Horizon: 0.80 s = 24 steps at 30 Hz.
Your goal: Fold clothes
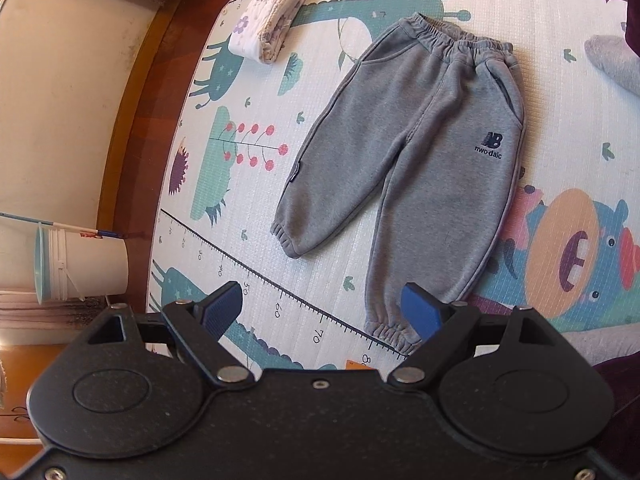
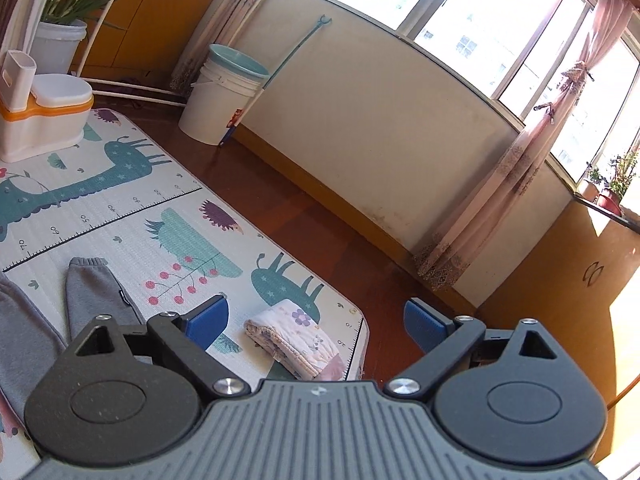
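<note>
One play mat (image 1: 400, 16) carries grey sweatpants (image 1: 404, 152) laid flat, ahead of the left gripper (image 1: 322, 310), fingers spread and empty, one cuff between them. Folded floral cloth (image 2: 294, 340) lies between right gripper (image 2: 316, 326) fingers, also spread, empty.

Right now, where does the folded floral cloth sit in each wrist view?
Left wrist: folded floral cloth upper left, on the mat's far corner, beyond the grey pants.
Right wrist: bottom centre, between the open gripper's fingers, near the mat's edge.
Shared landmark: the white bucket on the floor.
</note>
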{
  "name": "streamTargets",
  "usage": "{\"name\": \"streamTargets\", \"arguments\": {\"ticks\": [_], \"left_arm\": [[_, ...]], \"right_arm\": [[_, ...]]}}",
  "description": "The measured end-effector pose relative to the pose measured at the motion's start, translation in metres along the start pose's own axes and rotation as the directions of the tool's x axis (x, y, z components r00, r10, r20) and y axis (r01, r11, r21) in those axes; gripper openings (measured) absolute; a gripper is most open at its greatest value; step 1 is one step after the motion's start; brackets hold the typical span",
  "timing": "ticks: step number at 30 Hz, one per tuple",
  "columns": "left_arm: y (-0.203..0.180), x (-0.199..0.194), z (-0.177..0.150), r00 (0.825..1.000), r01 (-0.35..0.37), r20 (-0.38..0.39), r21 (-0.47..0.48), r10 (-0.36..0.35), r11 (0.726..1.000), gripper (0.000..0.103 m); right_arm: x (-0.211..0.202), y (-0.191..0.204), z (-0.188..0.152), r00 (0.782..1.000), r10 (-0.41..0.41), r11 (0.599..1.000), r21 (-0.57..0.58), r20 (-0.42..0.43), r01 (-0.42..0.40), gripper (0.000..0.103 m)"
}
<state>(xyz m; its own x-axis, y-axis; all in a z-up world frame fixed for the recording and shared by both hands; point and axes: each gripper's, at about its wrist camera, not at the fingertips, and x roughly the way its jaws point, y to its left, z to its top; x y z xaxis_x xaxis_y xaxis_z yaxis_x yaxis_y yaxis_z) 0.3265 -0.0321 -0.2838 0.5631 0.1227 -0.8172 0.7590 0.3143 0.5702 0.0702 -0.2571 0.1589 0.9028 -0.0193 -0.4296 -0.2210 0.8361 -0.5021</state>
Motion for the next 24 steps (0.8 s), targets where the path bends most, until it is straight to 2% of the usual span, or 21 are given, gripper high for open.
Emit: {"name": "streamTargets", "arguments": {"ticks": [5,13,15,19,24], "left_arm": [[0.008,0.003,0.029,0.999,0.023,0.025,-0.033,-0.022,0.999,0.087],[0.002,-0.004,0.05,0.995,0.059,0.076,0.006,-0.059,0.998,0.087],[0.005,-0.003,0.049,0.995,0.06,0.074,-0.002,-0.06,0.998,0.087],[0.01,-0.001,0.043,0.996,0.058,0.065,-0.022,-0.057,0.998,0.087],[0.018,0.005,0.029,0.999,0.039,0.029,-0.054,-0.038,0.998,0.087]], "right_arm": [[-0.003,-0.018,-0.017,0.997,-0.051,0.997,0.054,-0.051,0.054,0.094],[0.002,-0.018,-0.032,0.992,-0.076,0.996,0.046,-0.1,0.081,0.095],[0.003,-0.016,-0.031,0.993,-0.062,0.997,0.047,-0.105,0.067,0.095],[0.005,-0.011,-0.026,0.994,0.011,0.997,0.073,-0.107,-0.003,0.085],[0.009,0.003,-0.014,0.996,0.042,0.999,0.034,-0.082,-0.04,0.085]]}}
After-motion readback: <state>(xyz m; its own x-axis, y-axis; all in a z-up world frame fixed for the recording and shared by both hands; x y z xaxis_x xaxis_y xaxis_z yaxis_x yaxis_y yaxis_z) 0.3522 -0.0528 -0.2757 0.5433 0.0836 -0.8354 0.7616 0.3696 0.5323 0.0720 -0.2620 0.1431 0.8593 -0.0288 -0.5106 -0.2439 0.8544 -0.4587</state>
